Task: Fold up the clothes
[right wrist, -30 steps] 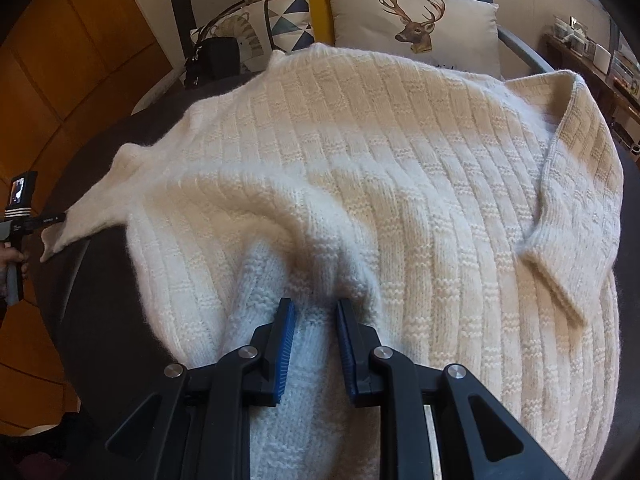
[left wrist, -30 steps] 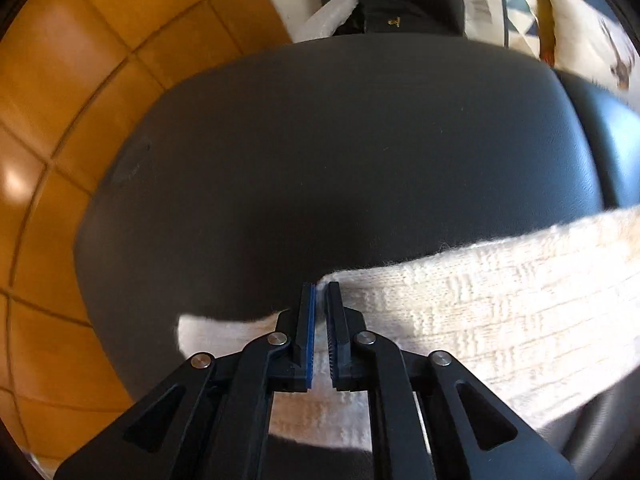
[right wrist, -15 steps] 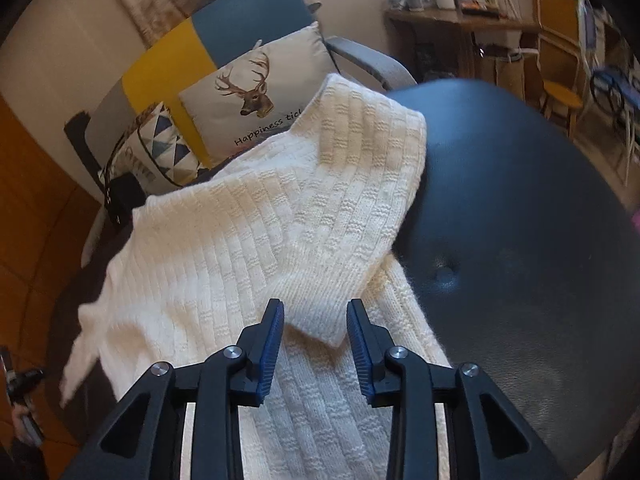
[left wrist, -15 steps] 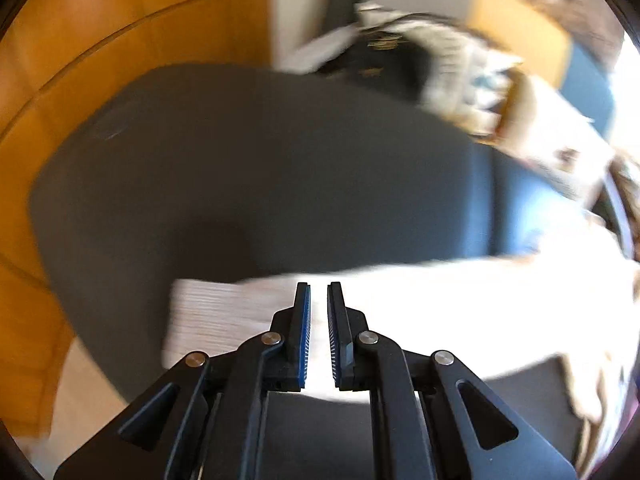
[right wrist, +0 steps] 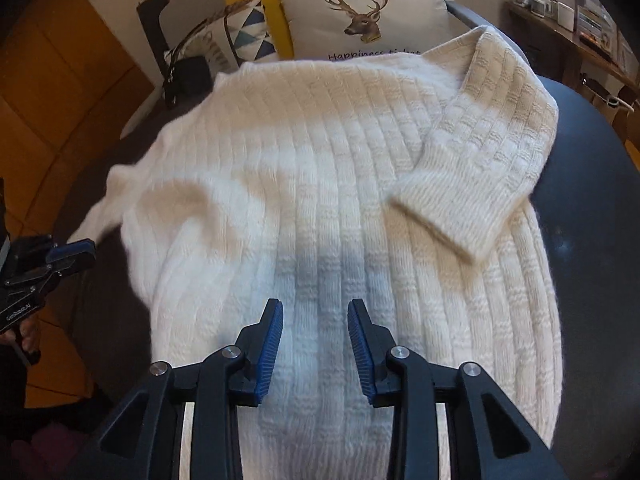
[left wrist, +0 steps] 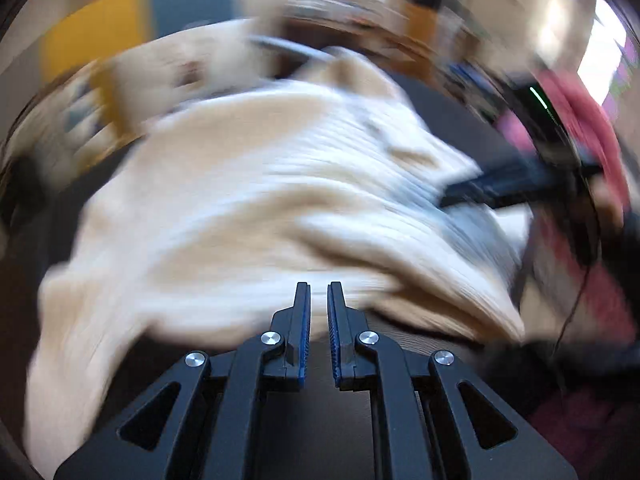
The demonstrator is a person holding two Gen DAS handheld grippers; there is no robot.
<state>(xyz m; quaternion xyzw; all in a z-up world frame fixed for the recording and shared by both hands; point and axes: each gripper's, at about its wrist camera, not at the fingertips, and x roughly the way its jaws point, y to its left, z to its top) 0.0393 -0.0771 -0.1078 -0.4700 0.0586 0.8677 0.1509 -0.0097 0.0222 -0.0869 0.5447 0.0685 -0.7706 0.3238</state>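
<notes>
Since a second ago the left gripper has swung in from the outstretched left sleeve toward the sweater's body, and its own view is now smeared with motion blur. The right gripper has let go of the right sleeve, which now lies folded across the chest, cuff pointing down toward the hem.

Nearest, the right gripper hovers over the lower middle of the cream sweater. Its jaws have just been opening and now stand moderately apart, with nothing between them but the knit below.

Further left, the left gripper sits at the sweater's left edge, just beside the left sleeve, which trails off toward it. Its fingers are nearly closed with only a thin slit between the pads; whether a bit of cuff is pinched there I cannot tell through the blur.

Beyond, the sweater lies flat on the dark round cushion, its long axis running away from the right gripper toward the deer pillow. By my reading, the left sleeve is the remaining fold, and the left hand is clearly nearer it; it would have to travel rightward across the body.
</notes>
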